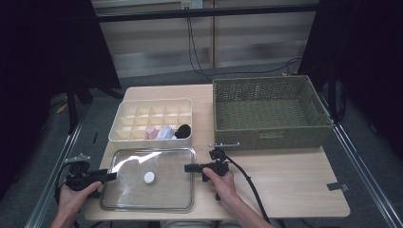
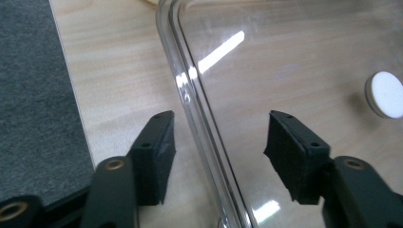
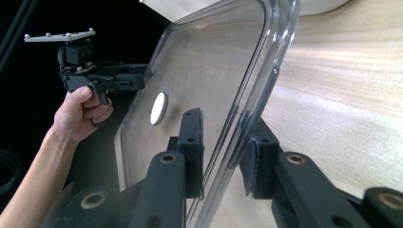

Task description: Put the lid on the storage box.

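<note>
- Clear plastic lid point(image 1: 161, 190) with a white round knob point(image 1: 149, 177) at its middle, flat on the near part of the bench point(image 1: 285, 180), just in front of the cream divider box point(image 1: 142, 116).
- Left tongs point(image 2: 218, 152) at the lid's left rim: jaws standing wide, rim between them, pads apart from the plastic on both sides.
- Right tongs point(image 3: 223, 156) at the lid's right rim: jaws narrow, rim point(image 3: 266, 85) between the two pads; inner pad apparently against the plastic, full pressure on both sides not possible to tell.
- Left hand point(image 1: 71, 197) and right hand point(image 1: 222, 184) on the gripper handles, forearms entering from the near edge.
- Divider box: front row holding small rolled items, one pink point(image 1: 151, 132), one pale point(image 1: 165, 133), one black point(image 1: 183, 129); remaining cells bare.
- Green woven basket point(image 1: 271, 137) at the far right of the bench, beside the divider box.
</note>
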{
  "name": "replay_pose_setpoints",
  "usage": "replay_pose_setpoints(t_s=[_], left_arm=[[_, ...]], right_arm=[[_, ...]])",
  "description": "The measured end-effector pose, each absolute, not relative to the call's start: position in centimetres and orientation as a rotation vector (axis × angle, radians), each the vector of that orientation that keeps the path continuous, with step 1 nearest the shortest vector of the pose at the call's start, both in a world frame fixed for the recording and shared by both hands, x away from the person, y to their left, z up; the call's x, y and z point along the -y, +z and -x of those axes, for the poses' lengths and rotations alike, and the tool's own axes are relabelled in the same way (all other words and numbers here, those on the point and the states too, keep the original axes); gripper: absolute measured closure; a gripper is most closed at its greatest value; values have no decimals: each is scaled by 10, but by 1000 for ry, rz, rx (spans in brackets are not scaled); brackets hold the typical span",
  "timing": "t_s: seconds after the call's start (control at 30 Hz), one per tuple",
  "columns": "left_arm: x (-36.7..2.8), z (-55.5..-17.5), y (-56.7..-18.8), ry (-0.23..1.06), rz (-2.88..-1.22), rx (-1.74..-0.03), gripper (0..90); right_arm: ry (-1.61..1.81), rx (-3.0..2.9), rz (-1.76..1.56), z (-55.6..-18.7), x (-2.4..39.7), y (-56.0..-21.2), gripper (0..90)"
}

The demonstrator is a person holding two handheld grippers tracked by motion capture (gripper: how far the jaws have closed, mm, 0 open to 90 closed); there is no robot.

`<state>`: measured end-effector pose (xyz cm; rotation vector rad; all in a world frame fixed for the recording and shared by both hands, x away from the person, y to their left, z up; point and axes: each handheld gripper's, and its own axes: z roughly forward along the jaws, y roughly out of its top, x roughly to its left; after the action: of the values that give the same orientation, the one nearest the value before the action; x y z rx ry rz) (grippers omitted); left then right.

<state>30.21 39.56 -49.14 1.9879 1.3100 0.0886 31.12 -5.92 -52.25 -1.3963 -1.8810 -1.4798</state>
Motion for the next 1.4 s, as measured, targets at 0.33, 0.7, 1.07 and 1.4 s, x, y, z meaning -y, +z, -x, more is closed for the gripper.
replay_pose_setpoints(t_s=[0.33,0.7,1.07,1.4], left_arm=[[-394,-298,-494,-29,-1956,-1264,401],[-395,-299,-491,-28,-1908,-1273,497],[-398,-295,-481,24,-1887,-1245,558],[-393,-297,-468,106,-1873,-1212,596]], right_arm=[[-1527,1943,1344,-308,58,-515,737],[-1486,2009,1400,-310,60,-509,697],[-1500,2101,1401,-310,56,-494,678],[-1528,2123,1405,-315,61,-478,699]])
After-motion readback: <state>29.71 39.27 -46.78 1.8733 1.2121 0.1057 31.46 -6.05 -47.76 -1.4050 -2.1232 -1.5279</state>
